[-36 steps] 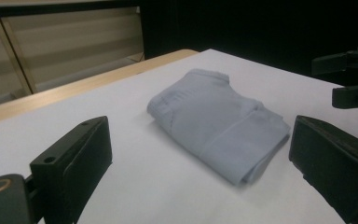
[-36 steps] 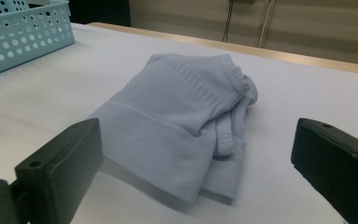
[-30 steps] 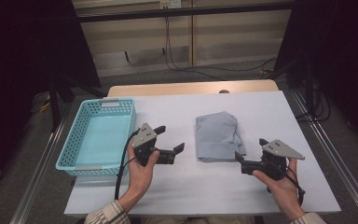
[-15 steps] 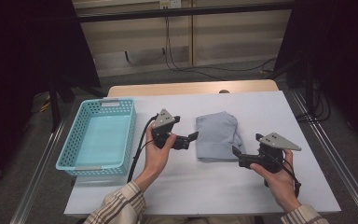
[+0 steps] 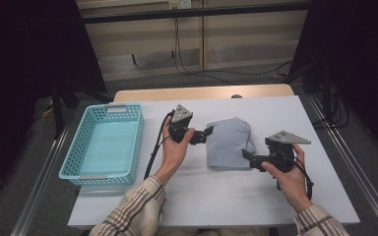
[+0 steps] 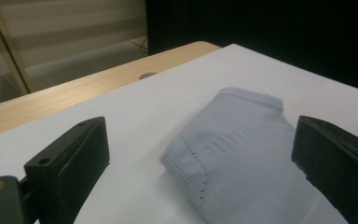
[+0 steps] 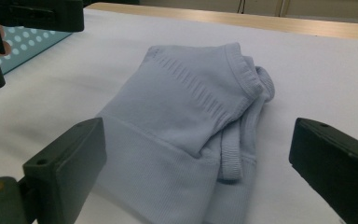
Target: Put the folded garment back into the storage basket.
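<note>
closing on just the top fold, either released gripper, left gripper (image 5: 207, 133) or right gripper (image 5: 246, 156), could unfold the folded light-blue garment (image 5: 229, 142) on the bench (image 5: 216, 196).

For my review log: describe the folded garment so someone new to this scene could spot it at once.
On the white table, look right of the turquoise basket, between the left claw and the right claw. There lies the folded garment: the table's one soft thing, pale grey-blue, with ribbed hems.

left gripper (image 5: 207, 133) fingers spread wide, right gripper (image 5: 246, 156) likewise
</note>
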{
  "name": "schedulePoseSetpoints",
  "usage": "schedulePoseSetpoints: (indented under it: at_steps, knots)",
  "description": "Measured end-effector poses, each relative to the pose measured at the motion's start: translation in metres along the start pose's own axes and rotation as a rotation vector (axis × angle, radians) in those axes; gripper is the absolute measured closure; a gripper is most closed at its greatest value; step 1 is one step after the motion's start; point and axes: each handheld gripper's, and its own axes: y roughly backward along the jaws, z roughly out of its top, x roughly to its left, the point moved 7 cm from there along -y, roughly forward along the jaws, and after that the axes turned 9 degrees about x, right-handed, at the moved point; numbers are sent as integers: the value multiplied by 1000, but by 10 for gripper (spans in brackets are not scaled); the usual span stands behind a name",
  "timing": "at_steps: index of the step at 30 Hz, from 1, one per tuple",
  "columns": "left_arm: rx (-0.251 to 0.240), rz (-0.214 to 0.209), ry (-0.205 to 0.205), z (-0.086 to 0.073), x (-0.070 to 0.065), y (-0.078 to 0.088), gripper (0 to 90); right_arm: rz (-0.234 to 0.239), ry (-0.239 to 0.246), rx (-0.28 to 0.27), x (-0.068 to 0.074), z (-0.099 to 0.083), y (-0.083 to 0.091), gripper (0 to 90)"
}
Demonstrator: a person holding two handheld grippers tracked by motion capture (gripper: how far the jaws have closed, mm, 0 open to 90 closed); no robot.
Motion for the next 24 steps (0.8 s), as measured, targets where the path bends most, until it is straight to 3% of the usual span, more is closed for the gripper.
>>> schedulePoseSetpoints:
  at_steps: [2,5,8,14,17,19,22,24]
  knots:
    - [12,5,14,-2,4,-7,39,-4,-1,6,-1,1,-1,44]
    - [20,14,4,0,8,-16,40,3,13,35,-4,2,-5,56]
    - [27,21,7,4,12,-24,41,0,35,30,-5,4,-10,64]
    - [42,15,-1,4,16,-36,41,25,8,93,-8,-2,-17,53]
    - [56,20,4,-1,19,-41,41,35,-5,124,-13,-5,-19,91]
    - [66,30,3,-3,20,-44,38,67,-22,143,-16,-7,-21,78]
    - [67,24,17,-5,22,-47,38,39,-27,180,-22,-12,-27,100]
    - [74,20,18,-7,22,-49,42,48,-21,194,-22,-13,-27,96]
